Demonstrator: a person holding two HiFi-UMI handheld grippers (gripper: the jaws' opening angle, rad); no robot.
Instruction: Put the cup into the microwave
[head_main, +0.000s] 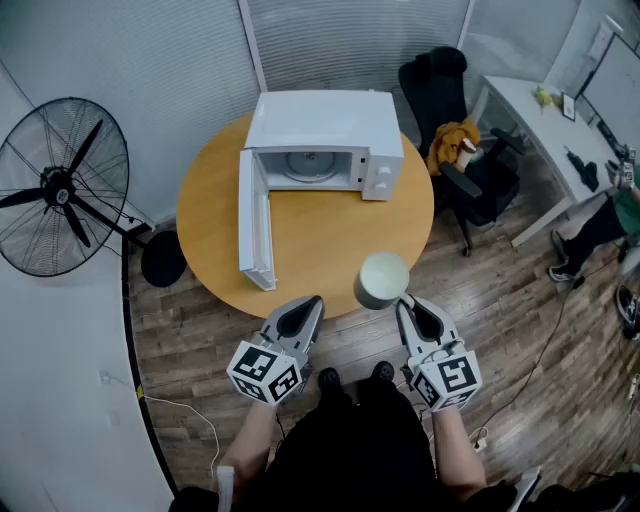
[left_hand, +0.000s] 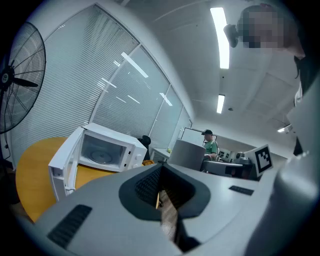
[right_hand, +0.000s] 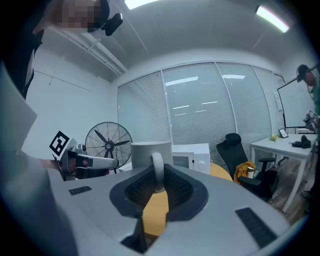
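Observation:
A pale grey cup (head_main: 382, 280) hangs over the near edge of the round wooden table (head_main: 320, 250). My right gripper (head_main: 403, 303) is shut on its handle (right_hand: 157, 172), and the cup body (right_hand: 150, 155) stands upright just beyond the jaws. The white microwave (head_main: 325, 125) sits at the far side of the table with its door (head_main: 255, 220) swung fully open to the left. Its cavity with the glass turntable (left_hand: 102, 156) is bare. My left gripper (head_main: 308, 305) hovers beside the right one, shut with nothing in it. In the left gripper view the cup (left_hand: 187, 154) shows to the right.
A standing fan (head_main: 60, 185) is at the left by the blinds. A black office chair (head_main: 450, 110) with an orange cloth stands right of the table, beside a white desk (head_main: 540, 120). A person (head_main: 610, 215) is at the far right.

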